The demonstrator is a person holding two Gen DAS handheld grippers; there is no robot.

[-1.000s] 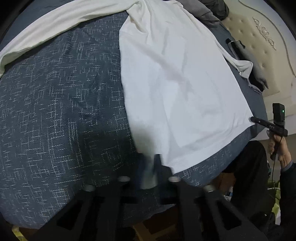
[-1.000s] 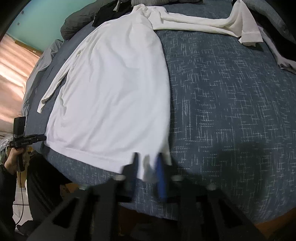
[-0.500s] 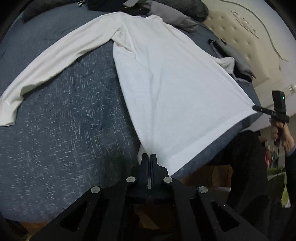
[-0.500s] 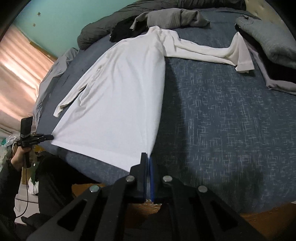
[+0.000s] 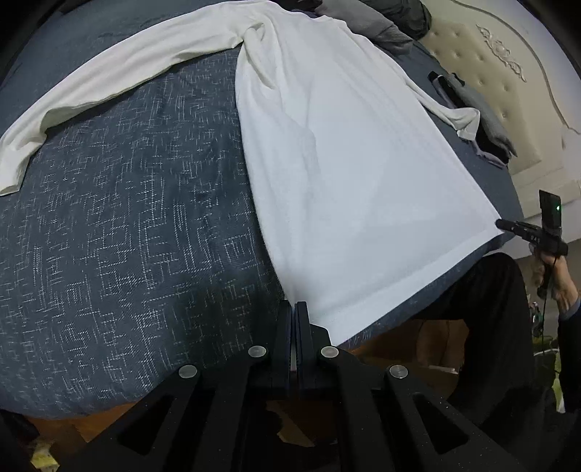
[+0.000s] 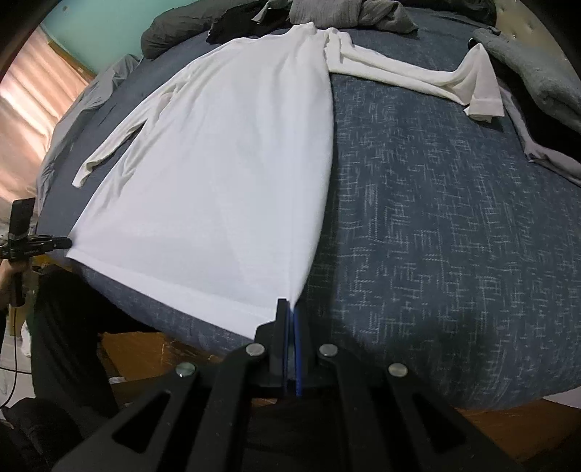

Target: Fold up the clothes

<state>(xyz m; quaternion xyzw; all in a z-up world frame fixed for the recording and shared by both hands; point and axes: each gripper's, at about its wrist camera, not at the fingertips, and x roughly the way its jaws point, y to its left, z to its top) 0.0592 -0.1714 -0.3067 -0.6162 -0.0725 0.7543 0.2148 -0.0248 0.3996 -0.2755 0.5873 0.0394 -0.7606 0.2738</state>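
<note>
My left claw (image 5: 293, 308) is clamped tight on one bottom corner of the white long-sleeved shirt (image 5: 348, 174), a sliver of hem showing between the closed fingers, and over in the right wrist view my right claw (image 6: 289, 305) is pinched shut on the other bottom corner, the cloth drawn to a point right at its tips. The shirt lies face down the length of the bed (image 5: 127, 218), on the dark blue bedspread with its pale crosshatch, hem nearest me and collar far off toward twelve o'clock. From my left claw the shirt's body fans away toward one o'clock, and one sleeve (image 5: 109, 76) stretches out flat toward ten o'clock, its cuff at the far left edge of the view. From my right claw the body spreads toward eleven o'clock, while the other sleeve (image 6: 417, 72) runs out toward one o'clock, cuff folded over near a heap of grey clothing (image 6: 537, 69). More grey and dark garments (image 6: 326, 14) are bunched past the collar at twelve. In the left view, my right hand (image 5: 555, 283) shows at three o'clock, gripping the handle; beyond it stands the cream tufted headboard (image 5: 501, 72). The hem edge hangs taut between both claws along the near edge of the mattress.
</note>
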